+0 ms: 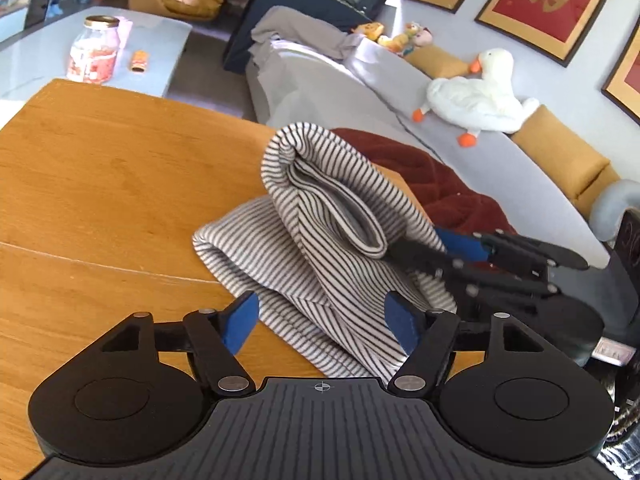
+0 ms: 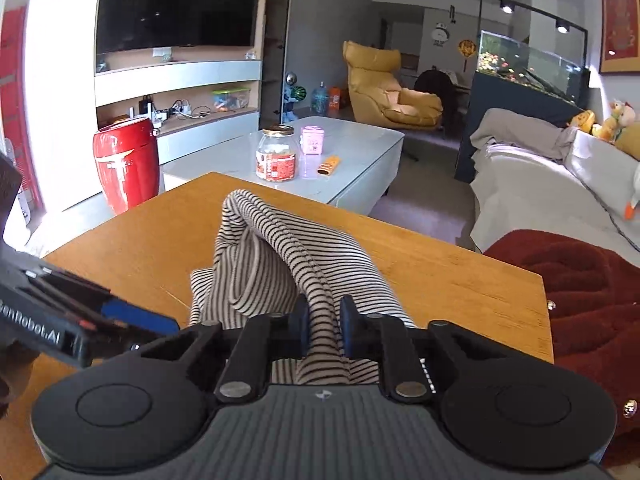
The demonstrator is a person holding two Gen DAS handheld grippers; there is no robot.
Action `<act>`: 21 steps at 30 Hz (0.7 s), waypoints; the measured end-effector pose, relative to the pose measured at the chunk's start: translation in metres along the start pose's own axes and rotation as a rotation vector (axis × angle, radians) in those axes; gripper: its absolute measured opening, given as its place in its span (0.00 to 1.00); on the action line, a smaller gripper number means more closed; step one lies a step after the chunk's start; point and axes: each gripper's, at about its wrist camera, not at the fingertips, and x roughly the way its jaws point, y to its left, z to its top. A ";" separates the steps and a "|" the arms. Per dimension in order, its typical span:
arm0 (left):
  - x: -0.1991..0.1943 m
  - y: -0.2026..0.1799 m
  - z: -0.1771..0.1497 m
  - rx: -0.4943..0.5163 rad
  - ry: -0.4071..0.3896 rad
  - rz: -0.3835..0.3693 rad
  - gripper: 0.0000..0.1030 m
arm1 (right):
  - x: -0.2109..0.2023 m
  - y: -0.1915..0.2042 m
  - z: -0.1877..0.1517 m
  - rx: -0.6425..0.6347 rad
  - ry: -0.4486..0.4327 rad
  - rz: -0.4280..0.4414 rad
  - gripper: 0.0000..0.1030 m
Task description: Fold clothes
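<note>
A black-and-white striped garment [image 1: 320,236] lies bunched on the wooden table [image 1: 100,184], one part lifted into a hump. My left gripper [image 1: 324,322] is open, its blue pads either side of the garment's near edge, gripping nothing. My right gripper [image 2: 325,330] is shut on a fold of the striped garment [image 2: 280,256] and holds it raised above the table [image 2: 440,272]. The right gripper also shows in the left wrist view [image 1: 404,250], coming in from the right. The left gripper's blue finger [image 2: 136,316] shows at the left of the right wrist view.
A dark red fleece garment [image 2: 580,304] lies off the table's right edge. Beyond the table stand a white coffee table [image 2: 352,152] with a jar [image 2: 276,154], a red drum [image 2: 126,164] and a grey sofa [image 1: 360,92] with a plush goose [image 1: 476,94].
</note>
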 end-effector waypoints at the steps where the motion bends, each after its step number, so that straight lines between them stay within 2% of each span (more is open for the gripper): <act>1: 0.003 -0.002 -0.002 0.001 0.013 -0.026 0.55 | -0.001 -0.005 0.002 0.031 0.009 0.020 0.10; 2: 0.006 -0.004 -0.004 0.000 0.023 -0.041 0.49 | -0.006 -0.009 0.008 0.093 0.004 0.088 0.09; 4: 0.013 -0.008 -0.008 -0.002 0.043 -0.062 0.45 | -0.017 -0.014 0.019 0.209 -0.006 0.221 0.09; 7: 0.020 -0.008 -0.012 -0.003 0.053 -0.056 0.45 | -0.029 -0.013 0.036 0.270 -0.025 0.368 0.09; 10: 0.022 -0.002 -0.014 -0.026 0.062 -0.064 0.45 | -0.006 -0.013 0.027 0.360 0.077 0.450 0.09; 14: 0.022 0.002 -0.016 -0.035 0.057 -0.067 0.45 | 0.034 -0.017 -0.008 0.456 0.221 0.425 0.10; 17: 0.022 0.001 -0.018 -0.024 0.059 -0.059 0.47 | 0.039 -0.023 -0.016 0.506 0.217 0.445 0.10; 21: 0.010 0.008 -0.013 -0.030 0.032 -0.038 0.49 | 0.024 -0.002 -0.011 0.301 0.161 0.361 0.10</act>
